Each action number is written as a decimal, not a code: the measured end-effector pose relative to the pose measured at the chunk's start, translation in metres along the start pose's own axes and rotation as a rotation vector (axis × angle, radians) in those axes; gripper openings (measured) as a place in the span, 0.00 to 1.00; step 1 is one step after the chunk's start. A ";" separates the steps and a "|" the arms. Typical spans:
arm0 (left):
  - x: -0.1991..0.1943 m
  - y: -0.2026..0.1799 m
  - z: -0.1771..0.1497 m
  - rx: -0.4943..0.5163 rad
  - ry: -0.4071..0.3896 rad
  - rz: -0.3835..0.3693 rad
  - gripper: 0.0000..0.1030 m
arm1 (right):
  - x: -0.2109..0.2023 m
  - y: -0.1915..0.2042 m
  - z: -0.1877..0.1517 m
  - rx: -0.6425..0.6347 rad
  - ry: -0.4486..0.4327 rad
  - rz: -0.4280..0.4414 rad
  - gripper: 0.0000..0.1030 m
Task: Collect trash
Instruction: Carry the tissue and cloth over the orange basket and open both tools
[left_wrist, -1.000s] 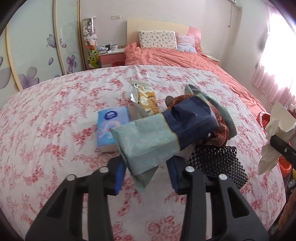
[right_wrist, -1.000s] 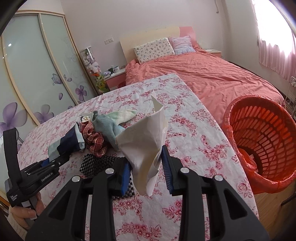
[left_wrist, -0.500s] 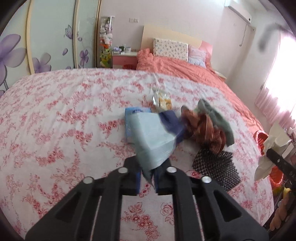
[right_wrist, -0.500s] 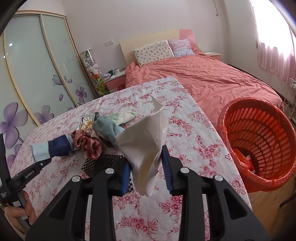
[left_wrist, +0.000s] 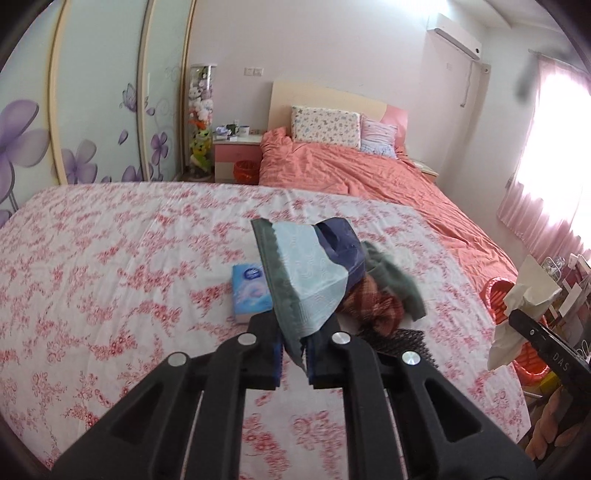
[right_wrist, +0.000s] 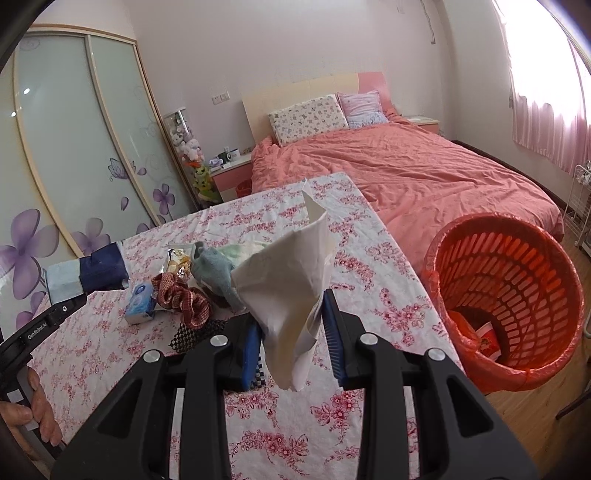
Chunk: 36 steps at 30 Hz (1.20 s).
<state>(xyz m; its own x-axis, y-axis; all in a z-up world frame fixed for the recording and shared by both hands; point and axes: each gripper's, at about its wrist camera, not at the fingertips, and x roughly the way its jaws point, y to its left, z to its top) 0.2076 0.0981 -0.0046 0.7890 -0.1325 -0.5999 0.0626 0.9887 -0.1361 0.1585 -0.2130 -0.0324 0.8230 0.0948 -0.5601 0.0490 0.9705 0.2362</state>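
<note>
while the crumpled white paper (right_wrist: 291, 291) hangs pinched between the blue pads of the right tongs (right_wrist: 293, 350), it sits above the near edge of the desk (right_wrist: 295, 435) with its floral cloth, and the orange basket (right_wrist: 517, 291) stands on the floor just to the right, lined with an orange bag and holding a red scrap at the bottom. the left tongs (left_wrist: 295, 360) are closed narrow on a pale blue and navy wrapper (left_wrist: 314, 273), lifted off the desk (left_wrist: 110, 258); the same wrapper (right_wrist: 85, 277) shows at the left in the right view. under it on the desk lie a small blue tissue pack (left_wrist: 249, 291), a plaid reddish cloth (left_wrist: 373, 306), a grey-green cloth (left_wrist: 399, 284) and a black mesh piece (left_wrist: 402, 339), all close together. a snack packet (right_wrist: 177, 262) lies behind the cloths. beyond the desk is a bed (right_wrist: 406, 166) with a coral cover
</note>
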 end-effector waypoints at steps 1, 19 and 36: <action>-0.001 -0.004 0.002 0.007 -0.003 0.001 0.10 | -0.003 0.000 0.002 -0.003 -0.007 -0.001 0.31; -0.008 -0.117 0.014 0.150 -0.033 -0.122 0.10 | -0.041 -0.050 0.018 0.041 -0.091 -0.054 0.31; 0.022 -0.259 0.002 0.260 0.017 -0.369 0.10 | -0.063 -0.154 0.033 0.162 -0.155 -0.211 0.31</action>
<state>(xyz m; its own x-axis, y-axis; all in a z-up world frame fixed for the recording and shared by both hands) 0.2094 -0.1606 0.0190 0.6748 -0.4785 -0.5619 0.4909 0.8595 -0.1424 0.1177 -0.3759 -0.0074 0.8609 -0.1517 -0.4857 0.3070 0.9160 0.2581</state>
